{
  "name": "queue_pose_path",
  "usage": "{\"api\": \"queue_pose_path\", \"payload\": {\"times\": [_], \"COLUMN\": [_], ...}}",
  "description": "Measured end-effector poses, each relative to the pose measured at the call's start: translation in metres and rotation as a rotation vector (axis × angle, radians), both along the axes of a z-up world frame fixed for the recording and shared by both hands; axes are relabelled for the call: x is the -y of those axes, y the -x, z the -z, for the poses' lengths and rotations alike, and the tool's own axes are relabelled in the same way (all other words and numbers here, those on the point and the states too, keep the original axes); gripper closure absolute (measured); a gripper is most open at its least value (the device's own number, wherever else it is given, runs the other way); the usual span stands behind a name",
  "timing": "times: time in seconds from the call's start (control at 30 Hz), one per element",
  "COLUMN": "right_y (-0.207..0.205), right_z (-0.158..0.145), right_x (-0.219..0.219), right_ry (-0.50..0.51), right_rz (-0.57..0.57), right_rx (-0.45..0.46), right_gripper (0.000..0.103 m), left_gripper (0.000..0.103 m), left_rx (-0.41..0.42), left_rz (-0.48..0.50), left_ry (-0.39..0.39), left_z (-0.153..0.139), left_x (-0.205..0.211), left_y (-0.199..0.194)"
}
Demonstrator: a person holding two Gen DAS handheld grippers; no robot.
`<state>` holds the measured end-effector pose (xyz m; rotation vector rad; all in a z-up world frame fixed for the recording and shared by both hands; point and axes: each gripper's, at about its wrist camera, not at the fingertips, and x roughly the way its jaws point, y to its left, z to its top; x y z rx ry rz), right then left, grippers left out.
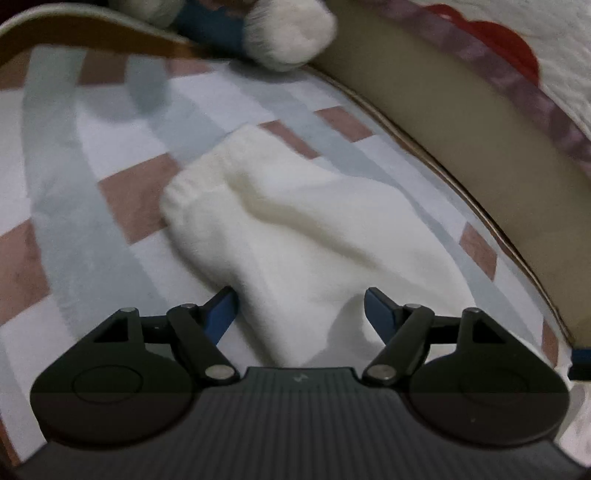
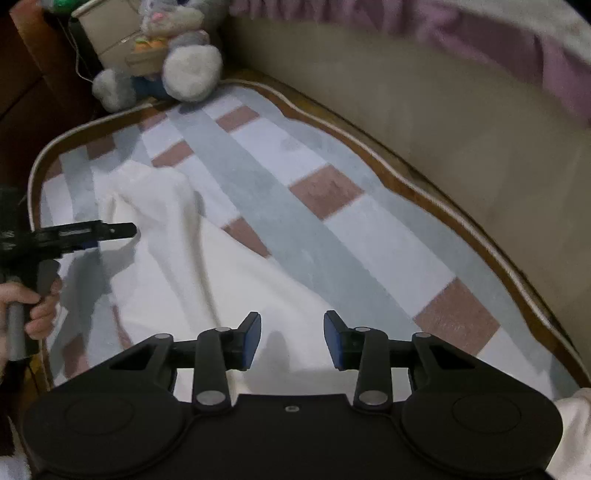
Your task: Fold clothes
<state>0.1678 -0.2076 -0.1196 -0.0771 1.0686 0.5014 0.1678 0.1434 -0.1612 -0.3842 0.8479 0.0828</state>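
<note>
Left tool is sitting low over the white garment, and I am seeing its two blue fingers standing wide apart. The cloth is lying between them, but the pads are not squeezing it, so this tool is let go. Right tool is hanging over the near end of the same white garment. Its blue fingers are part way apart with cloth under the gap, and I am not seeing them pinch anything, so it is loose too.

The garment is lying spread on the mat, which has grey, white and pink squares. From the right view I am seeing the left tool out to the side, with a hand gripping its handle.

Past the mat a tan wall is running along its edge. Far back in the corner a grey plush toy is sitting beside a box.
</note>
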Motion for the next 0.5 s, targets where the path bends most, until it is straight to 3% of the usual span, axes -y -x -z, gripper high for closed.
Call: {"api": "queue_pose_path", "payload": {"times": [0.03,0.1,0.13,0.17,0.27,0.3,0.33,0.43,0.5], "right_y": [-0.002,-0.006,-0.008,-0.01,-0.014,-0.011,-0.006,0.007,0.008], "right_z": [0.008,0.024,0.031,0.038,0.057,0.058,0.056,0.037,0.021], "right_x": [0.003,0.007,0.009,0.011,0.015,0.014,0.011,0.005,0.004], "right_ry": [0.013,0.037,0.038,0.033,-0.059,-0.091,-0.112,-0.111,-0.096], "right_rz": [-0.005,-0.009,-0.003,0.001,-0.001,-0.013,-0.038,-0.052,-0.028], "right_rx": [0.008,0.017,0.01,-0.003,-0.082,-0.066,-0.016,0.175,0.275], "right_gripper": [0.044,0.041,0.041,0.041,0.042,0.063,0.092,0.092,0.092], "left_gripper": [0.029,0.037,0.056,0.09,0.094,0.094,0.094,0.094,0.094], "left_rx": [0.012,0.034,0.041,0.048,0.083,0.104,0.128,0.25,0.312], "left_rz": [0.013,0.04,0.051,0.063,0.055,0.037,0.018,-0.04,-0.076], "left_ry": [-0.029,-0.087,-0.108,-0.13,-0.142,-0.164,-0.191,-0.304,-0.311], "left_z": [0.001,0.004,0.004,0.005,0.001,-0.004,-0.01,-0.036,-0.052], "left_x": [0.006,0.017,0.019,0.021,0.021,0.021,0.022,0.025,0.021], "left_y": [-0.001,-0.003,-0.004,-0.006,-0.006,-0.004,-0.001,0.011,0.019]}}
